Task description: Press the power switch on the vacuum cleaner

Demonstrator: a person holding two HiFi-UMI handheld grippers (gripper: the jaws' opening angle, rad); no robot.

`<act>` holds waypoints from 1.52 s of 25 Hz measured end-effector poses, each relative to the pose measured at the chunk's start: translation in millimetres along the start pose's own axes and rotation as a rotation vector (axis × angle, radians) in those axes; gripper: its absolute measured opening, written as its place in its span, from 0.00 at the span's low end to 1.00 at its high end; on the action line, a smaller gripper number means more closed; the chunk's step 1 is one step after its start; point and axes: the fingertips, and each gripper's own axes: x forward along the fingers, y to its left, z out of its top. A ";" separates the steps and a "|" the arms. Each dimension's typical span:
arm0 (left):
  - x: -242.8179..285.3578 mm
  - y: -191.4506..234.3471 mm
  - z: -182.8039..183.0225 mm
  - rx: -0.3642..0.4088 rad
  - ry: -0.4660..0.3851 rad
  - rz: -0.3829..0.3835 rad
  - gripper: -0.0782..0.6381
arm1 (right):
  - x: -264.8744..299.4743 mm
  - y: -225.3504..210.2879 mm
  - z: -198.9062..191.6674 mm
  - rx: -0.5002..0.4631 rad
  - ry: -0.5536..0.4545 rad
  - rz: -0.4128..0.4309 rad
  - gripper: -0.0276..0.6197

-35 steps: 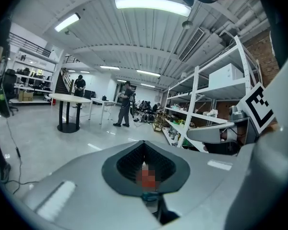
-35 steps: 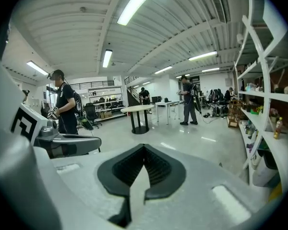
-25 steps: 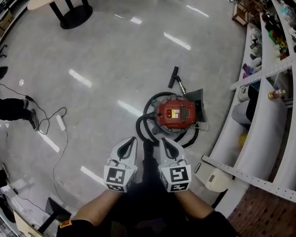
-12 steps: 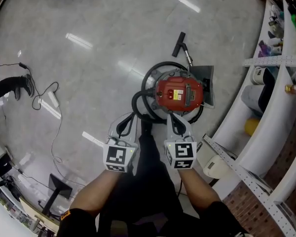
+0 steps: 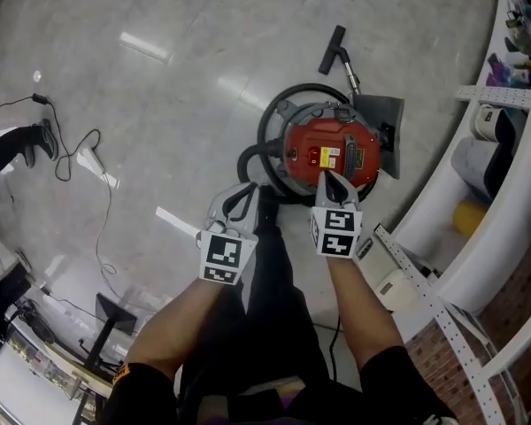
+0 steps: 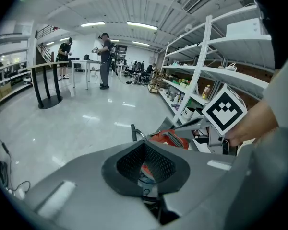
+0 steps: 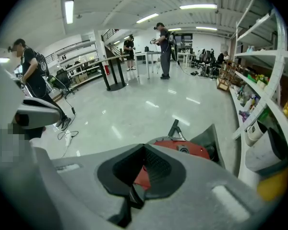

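Vacuum (image 5: 329, 153): red, partly hidden under right gripper (image 5: 325, 177); switch indistinct. Left gripper (image 5: 246, 189) by hose (image 5: 247, 161). Both jaws closed, empty.

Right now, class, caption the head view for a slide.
Shut right gripper points at the red vacuum cleaner; shut left gripper hangs alongside.
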 end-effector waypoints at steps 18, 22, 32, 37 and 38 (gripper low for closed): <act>67.0 38.3 -35.7 -0.026 0.094 0.090 0.13 | 103.2 -19.5 -54.8 -0.003 0.191 0.016 0.03; 67.1 38.0 -42.4 -0.027 0.111 0.085 0.13 | 114.3 -23.2 -57.8 -0.031 0.219 0.019 0.03; 68.1 41.3 -51.8 -0.032 0.133 0.082 0.13 | 126.1 -23.5 -58.4 -0.052 0.258 0.019 0.03; 68.0 46.9 -46.8 -0.037 0.122 0.090 0.13 | 135.2 -23.5 -58.2 -0.051 0.304 0.030 0.03; 67.4 47.4 -45.5 -0.038 0.118 0.091 0.13 | 136.5 -24.0 -58.7 -0.054 0.315 0.034 0.03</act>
